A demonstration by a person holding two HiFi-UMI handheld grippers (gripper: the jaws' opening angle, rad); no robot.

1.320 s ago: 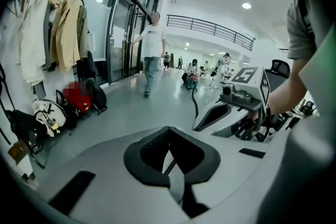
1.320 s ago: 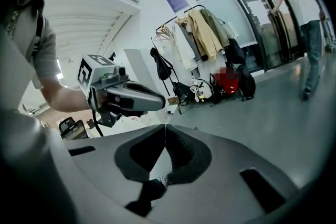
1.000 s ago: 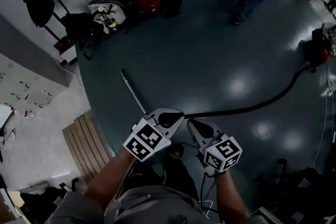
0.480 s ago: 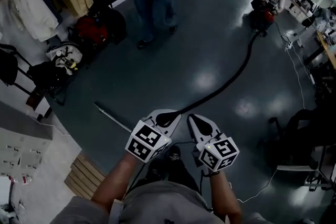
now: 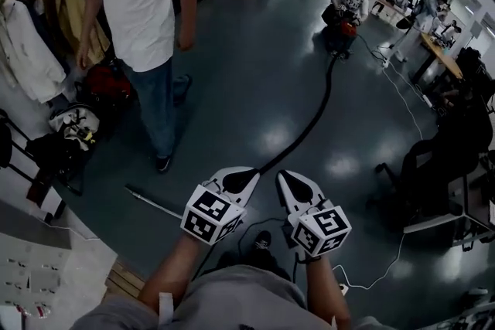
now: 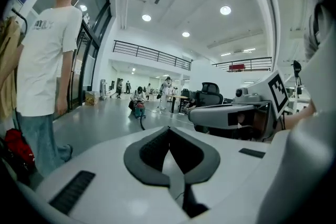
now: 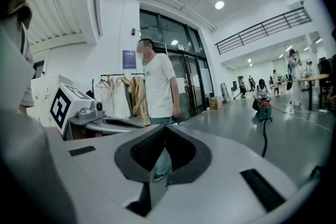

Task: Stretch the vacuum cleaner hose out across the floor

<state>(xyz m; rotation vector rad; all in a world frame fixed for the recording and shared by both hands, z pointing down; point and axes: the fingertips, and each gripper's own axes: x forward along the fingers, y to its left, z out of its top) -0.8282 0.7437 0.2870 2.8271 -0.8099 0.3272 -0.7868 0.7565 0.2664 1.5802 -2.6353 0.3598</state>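
The black vacuum hose [image 5: 313, 116] lies on the dark floor, running from the red vacuum cleaner [image 5: 344, 28] far off to a spot just past my left gripper's tip. Its metal wand [image 5: 155, 202] lies on the floor to the left. My left gripper [image 5: 241, 180] and right gripper [image 5: 288, 183] hover side by side above the floor, both shut with nothing between the jaws. The left gripper view shows the left gripper [image 6: 169, 132] shut, with the vacuum cleaner [image 6: 139, 110] far ahead. The right gripper view shows the right gripper [image 7: 164, 132] shut and the hose [image 7: 264, 140] at right.
A person in a white T-shirt [image 5: 143, 4] stands close at the left. Coats [image 5: 31, 50] and bags [image 5: 73, 127] line the left wall. Another person crouches by the vacuum cleaner. Office chairs [image 5: 433, 166], desks [image 5: 448, 50] and a white cable [image 5: 387, 267] are at the right.
The head view has swung round, so the hose now runs straight away to the vacuum cleaner. The standing person has come closer on the left. Both grippers stay shut, side by side.
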